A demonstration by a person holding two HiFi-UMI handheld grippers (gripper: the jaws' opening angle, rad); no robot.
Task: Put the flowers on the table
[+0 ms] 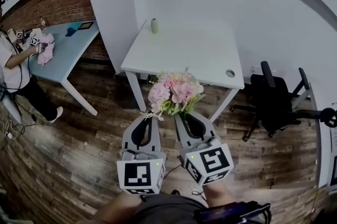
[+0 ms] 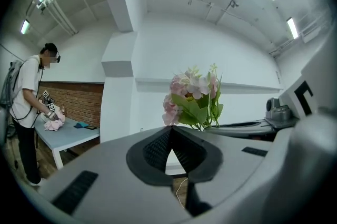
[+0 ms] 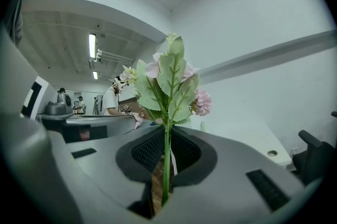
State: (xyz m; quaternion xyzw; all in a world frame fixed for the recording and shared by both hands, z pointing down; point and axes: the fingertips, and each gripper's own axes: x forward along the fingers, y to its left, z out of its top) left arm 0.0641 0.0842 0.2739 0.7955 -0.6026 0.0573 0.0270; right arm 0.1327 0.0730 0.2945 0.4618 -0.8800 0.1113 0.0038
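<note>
Head view: ruffled pink flowers point(image 1: 175, 92)

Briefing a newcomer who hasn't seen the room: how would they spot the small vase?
Look at the white table ahead, beside the white pillar. The pale green vase stands upright near its far left corner, the only object standing on it.

Flowers point(image 1: 175, 92) at R gripper point(image 1: 184, 113) tip, L gripper point(image 1: 150, 115) just left of it. Table point(image 1: 200, 54) behind flowers, vase point(image 1: 154, 25) on its far-left edge. Chair point(image 1: 274, 99) right of table. 2nd table point(image 1: 68, 46) far left, person point(image 1: 16, 67) beside it.
</note>
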